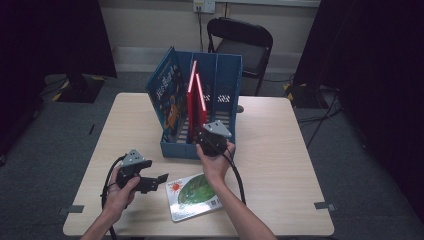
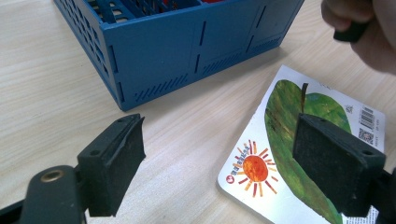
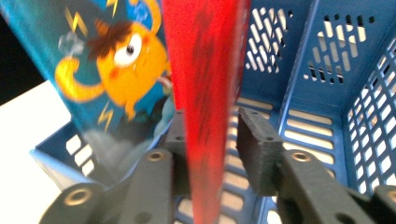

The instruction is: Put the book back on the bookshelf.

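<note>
High view: on the pale wood-grain table [image 1: 280, 150], the right gripper [image 1: 212, 137] reaches into the blue perforated plastic file rack [image 1: 225, 85], where a thin red book [image 1: 196, 97] stands upright beside a blue cartoon book [image 1: 167, 95]. Left gripper view: the left gripper [image 2: 217, 163] hangs spread wide and empty over a glossy flat picture book [image 2: 280, 154]. Right gripper view: matte black jaws flank the red book's [image 3: 205, 93] edge, one touching, one just apart.

Thin red book [image 3: 205, 93], upright on edge inside the blue rack [image 3: 322, 79], beside a cartoon-covered book [image 3: 112, 60].
</note>
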`<state>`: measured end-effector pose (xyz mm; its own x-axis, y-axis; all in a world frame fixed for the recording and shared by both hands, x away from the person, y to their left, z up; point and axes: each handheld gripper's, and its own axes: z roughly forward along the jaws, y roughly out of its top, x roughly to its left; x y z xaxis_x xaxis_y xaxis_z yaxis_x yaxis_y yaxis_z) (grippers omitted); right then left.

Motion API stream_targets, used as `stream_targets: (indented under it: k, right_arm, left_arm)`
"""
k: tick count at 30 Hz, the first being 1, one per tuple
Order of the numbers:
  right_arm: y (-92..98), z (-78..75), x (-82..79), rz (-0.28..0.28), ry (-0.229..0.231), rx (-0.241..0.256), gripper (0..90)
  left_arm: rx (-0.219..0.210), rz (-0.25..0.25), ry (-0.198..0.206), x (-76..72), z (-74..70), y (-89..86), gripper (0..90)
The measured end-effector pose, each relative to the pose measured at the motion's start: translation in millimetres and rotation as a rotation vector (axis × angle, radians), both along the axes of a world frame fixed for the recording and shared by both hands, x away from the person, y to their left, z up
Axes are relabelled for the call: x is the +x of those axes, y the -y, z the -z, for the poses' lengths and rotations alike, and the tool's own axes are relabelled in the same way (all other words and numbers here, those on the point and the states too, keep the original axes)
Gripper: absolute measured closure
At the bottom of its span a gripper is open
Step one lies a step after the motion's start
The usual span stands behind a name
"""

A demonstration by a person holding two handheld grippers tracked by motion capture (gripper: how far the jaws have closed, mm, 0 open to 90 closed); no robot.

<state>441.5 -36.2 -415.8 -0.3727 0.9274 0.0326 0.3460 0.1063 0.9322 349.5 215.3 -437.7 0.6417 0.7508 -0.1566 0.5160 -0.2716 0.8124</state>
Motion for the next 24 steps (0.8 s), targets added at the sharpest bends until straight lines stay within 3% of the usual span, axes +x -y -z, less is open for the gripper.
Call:
stream_targets:
  k: [6, 8, 14, 24]
  right_arm:
    - [-6.5, -14.5, 9.7, 0.019, 0.019, -0.003, 64.1]
    - [-7.0, -16.2, 12.4, 0.034, 0.021, 0.010, 72.4]
    - [-10.4, -13.8, 10.0, 0.114, 0.063, -0.015, 80.4]
    - [-9.2, -14.4, 10.0, 0.122, 0.110, 0.017, 80.7]
  left_arm:
    - [0.001, -0.002, -0.002, -0.1, 0.0, -0.5, 16.9]
    - [0.000, 0.000, -0.001, -0.2, 0.0, -0.6, 16.9]
    - [0.000, -0.004, -0.004, 0.1, 0.3, -0.9, 17.0]
    - [0.001, -0.004, -0.006, 0.3, 0.8, -0.8, 17.0]
